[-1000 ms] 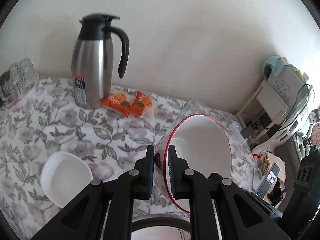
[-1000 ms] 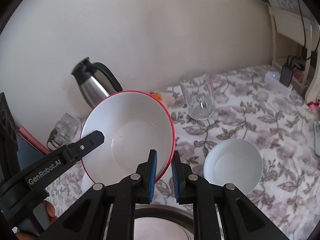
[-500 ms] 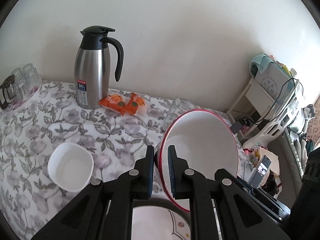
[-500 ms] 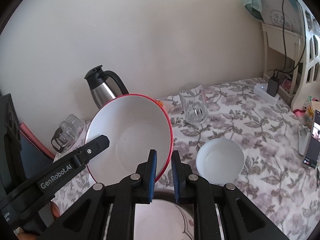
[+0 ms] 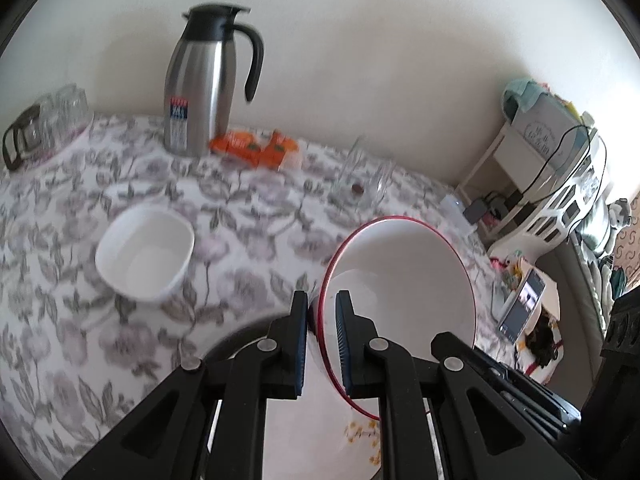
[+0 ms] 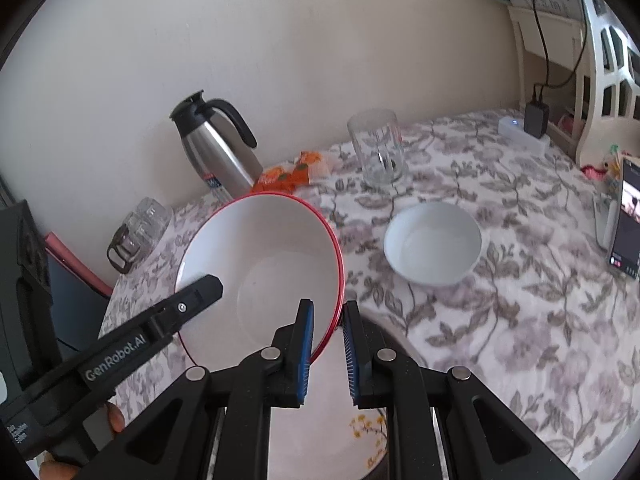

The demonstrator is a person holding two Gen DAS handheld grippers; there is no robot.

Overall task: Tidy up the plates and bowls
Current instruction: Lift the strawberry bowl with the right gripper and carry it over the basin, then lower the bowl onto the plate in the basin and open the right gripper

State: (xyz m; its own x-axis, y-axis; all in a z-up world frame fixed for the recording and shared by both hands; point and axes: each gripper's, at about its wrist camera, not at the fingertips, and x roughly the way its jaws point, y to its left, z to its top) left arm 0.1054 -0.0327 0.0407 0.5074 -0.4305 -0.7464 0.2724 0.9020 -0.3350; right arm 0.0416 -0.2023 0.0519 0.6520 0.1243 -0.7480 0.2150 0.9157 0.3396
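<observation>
The left tool is clamped on the rim of the red-rimmed bowl, one pad inside the wall and one outside, and the right tool pinches the opposite side of the same rim in the same way, so the bowl hangs tilted between the two, its white inside turned toward both cameras. Directly below it, at the near edge of the worktop, lies a plate with small yellow flowers, part hidden by the tools. A small white bowl sits apart on the floral cloth, farther out on the worktop, empty as far as can be seen. Along the far wall stand a steel jug with a black handle, orange packets just beside its base, and a clear glass to their right. A cluster of glasses rests at the far left corner.
</observation>
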